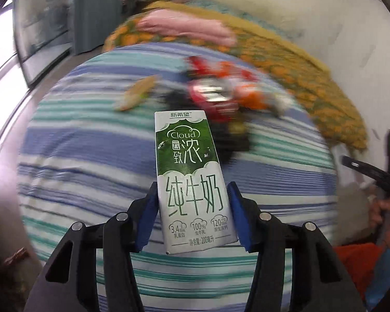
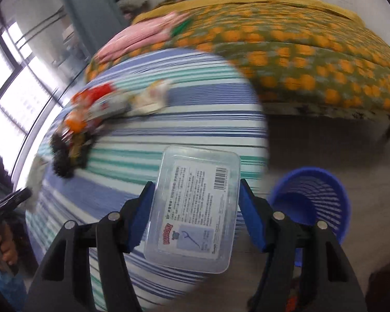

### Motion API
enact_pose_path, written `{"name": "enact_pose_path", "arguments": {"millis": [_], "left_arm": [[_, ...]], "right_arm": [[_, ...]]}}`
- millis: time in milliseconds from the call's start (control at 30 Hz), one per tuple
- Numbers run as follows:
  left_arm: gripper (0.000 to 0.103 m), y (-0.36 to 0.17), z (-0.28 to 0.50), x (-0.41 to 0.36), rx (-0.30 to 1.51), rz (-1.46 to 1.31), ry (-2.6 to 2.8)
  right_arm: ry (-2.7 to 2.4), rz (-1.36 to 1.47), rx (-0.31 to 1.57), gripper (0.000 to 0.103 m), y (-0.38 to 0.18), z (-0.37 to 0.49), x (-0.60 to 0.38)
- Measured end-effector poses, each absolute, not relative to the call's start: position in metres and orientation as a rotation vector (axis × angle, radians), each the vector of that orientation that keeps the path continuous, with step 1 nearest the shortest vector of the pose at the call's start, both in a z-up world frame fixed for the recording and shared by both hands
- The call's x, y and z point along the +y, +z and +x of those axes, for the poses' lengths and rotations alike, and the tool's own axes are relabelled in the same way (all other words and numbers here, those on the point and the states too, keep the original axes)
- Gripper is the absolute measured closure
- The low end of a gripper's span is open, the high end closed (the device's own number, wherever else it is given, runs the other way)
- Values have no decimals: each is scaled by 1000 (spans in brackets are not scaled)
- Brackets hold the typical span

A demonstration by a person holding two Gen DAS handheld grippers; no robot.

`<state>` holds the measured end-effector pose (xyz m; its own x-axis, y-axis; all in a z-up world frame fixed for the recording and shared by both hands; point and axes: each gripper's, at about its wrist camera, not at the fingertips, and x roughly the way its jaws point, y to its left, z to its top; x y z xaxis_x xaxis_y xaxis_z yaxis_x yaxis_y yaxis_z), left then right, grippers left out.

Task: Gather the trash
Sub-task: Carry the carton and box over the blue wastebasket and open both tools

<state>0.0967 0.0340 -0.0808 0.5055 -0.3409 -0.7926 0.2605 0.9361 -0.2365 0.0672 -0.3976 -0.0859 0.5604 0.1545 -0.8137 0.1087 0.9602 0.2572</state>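
Note:
A green and white milk carton [image 1: 187, 156] stands upright between the blue pads of my left gripper [image 1: 193, 184], which is shut on its lower half and holds it above the striped cover [image 1: 91, 156]. In the right wrist view a clear plastic box [image 2: 195, 208] with a printed label is clamped between the pads of my right gripper [image 2: 197, 182], over the edge of the striped cover [image 2: 169, 109]. A blurred pile of red, orange and black wrappers [image 1: 215, 91] [image 2: 91, 109] lies on the stripes beyond both grippers.
A blue slatted waste basket [image 2: 314, 202] stands on the floor just right of the right gripper. A tan wrapper [image 1: 137, 93] lies left of the pile. An orange-flowered quilt [image 2: 299, 65] with folded pink cloth [image 1: 184, 28] lies behind. A window is at the left.

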Motion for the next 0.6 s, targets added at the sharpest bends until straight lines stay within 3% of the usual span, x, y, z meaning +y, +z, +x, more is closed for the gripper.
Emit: {"name": "enact_pose_path", "arguments": {"millis": [300, 600], "left_arm": [[51, -58, 78, -191, 972, 30, -770], [51, -115, 64, -385, 1060, 175, -890]], "right_arm": [[-179, 326, 958, 40, -103, 30, -525], [-246, 417, 978, 40, -146, 13, -598]]}}
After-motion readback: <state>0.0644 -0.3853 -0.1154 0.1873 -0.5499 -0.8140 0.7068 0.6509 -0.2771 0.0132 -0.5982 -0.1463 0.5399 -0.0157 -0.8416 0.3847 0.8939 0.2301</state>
